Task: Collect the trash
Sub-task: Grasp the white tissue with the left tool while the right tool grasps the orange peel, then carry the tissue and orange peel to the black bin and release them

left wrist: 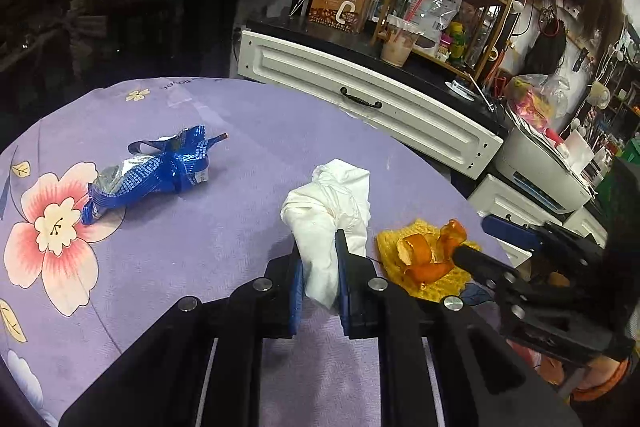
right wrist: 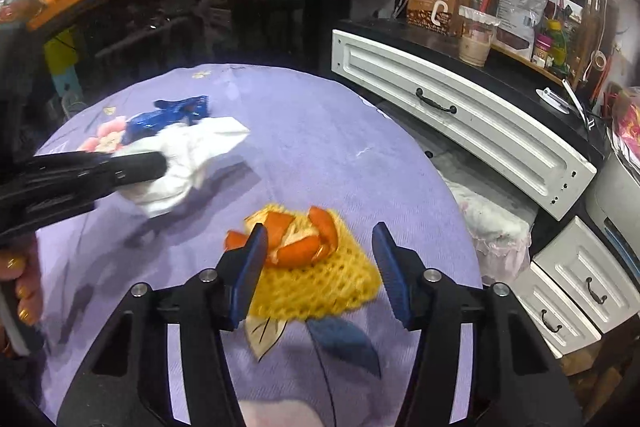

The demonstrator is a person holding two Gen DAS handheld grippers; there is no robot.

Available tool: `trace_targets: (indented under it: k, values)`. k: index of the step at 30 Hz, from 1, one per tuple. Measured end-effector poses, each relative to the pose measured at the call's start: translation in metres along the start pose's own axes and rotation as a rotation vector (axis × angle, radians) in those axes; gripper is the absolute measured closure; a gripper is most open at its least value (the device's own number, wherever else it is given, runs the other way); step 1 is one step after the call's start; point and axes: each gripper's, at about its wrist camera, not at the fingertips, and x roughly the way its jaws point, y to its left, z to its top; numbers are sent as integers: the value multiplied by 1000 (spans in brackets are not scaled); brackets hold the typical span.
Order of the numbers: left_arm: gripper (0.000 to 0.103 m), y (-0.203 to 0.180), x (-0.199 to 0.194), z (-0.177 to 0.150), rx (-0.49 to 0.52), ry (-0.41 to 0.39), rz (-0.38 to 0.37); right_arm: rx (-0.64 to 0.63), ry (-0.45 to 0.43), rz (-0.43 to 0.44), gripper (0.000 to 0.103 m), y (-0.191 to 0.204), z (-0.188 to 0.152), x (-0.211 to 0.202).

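Observation:
A crumpled white tissue (left wrist: 332,199) is pinched between the blue pads of my left gripper (left wrist: 318,247), which is shut on it just above the purple flowered tablecloth (left wrist: 240,227). From the right wrist view the tissue (right wrist: 188,163) hangs at the tip of the left gripper (right wrist: 160,163). Orange peel (right wrist: 304,247) lies on a yellow foam net (right wrist: 320,291). My right gripper (right wrist: 320,239) stands open with its fingers on either side of the peel; the right pad is apart from it. A crushed blue foil wrapper (left wrist: 156,167) lies at the far left.
A white drawer cabinet (right wrist: 460,115) and small drawers (right wrist: 580,287) stand close to the table's right edge. A drink cup (right wrist: 476,43), boxes and a cluttered shelf are behind. A dark glass cabinet is at the back. A person's hand (right wrist: 24,291) shows at the left.

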Motion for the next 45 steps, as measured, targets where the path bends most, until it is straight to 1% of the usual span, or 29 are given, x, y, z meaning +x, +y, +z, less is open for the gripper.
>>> trace_targets:
  k: [2,6,8,15,20,26,30,33,35,41,45]
  values:
    - [89,1,1,0,-9,0,-4,2,14,-7,60,-1,3,8]
    - [89,0,2,2,-13,-1,-12,3,44,-20,68,-2,4,21]
    - [89,0,2,2,-11,0,-17,16,60,-17,86,-3,3,26]
    - [89,-4,2,0,-2,-1,-24,57,11,14,89,-7,1,10]
    - [89,-13,-2,2,22,-12,-35,65,-49,31,90,-7,0,-18]
    - [89,-31,-9,3,66,-31,-50,38,-85,29,90,-7,-11,-52]
    - [89,-47,-15,1,101,-43,-73,45,-100,29,90,-15,-31,-83]
    - [89,-67,-16,-4,150,-46,-82,63,-110,19,90,-27,-52,-109]
    - [89,-83,-17,-9,187,-42,-104,81,-113,12,90,-37,-64,-122]
    - [89,-130,-25,-29,282,-24,-174,148,-122,-55,90,-82,-114,-174]
    - [89,-166,-32,-43,331,-5,-227,178,-113,-118,90,-110,-145,-192]
